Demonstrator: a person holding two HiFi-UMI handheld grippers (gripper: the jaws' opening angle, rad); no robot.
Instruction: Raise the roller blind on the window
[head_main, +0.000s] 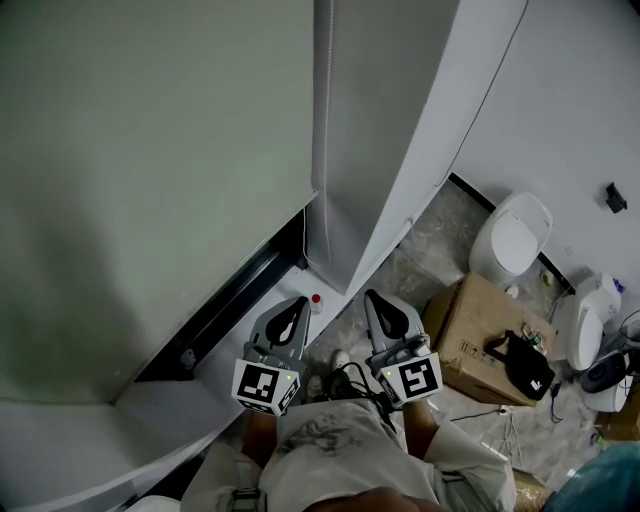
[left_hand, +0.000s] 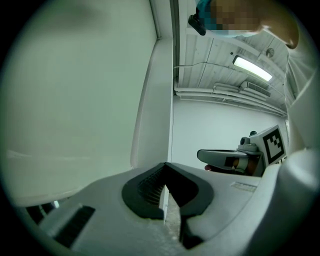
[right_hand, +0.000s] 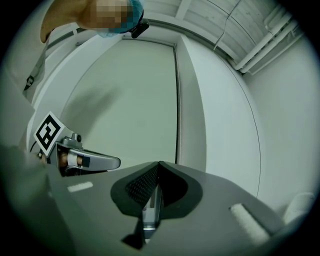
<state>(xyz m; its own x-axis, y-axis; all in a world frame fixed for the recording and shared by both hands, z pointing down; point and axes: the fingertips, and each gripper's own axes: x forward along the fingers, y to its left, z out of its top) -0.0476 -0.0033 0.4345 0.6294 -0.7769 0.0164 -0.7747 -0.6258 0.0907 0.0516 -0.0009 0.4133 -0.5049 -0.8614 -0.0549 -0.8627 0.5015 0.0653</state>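
Roller blind (head_main: 150, 180) fully down over the window, ahead and left of both grippers; fabric matte, pale grey-green, flat. Left gripper (head_main: 291, 318) and right gripper (head_main: 385, 312): jaws pressed together, empty, ribbed dark pads, neither touching the blind. Thin line (head_main: 330, 100) at the blind's right edge is possibly the pull cord, too fine to confirm. Risks: a thin cord slipping from the pads; a skewed pull rolling the smooth fabric up crooked.

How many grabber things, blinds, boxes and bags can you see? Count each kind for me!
Grey two-jaw grippers: 2, left gripper and right gripper
Pale grey-green roller blind: 1
Brown cardboard box: 1
Black bag on the box: 1
Total: 5
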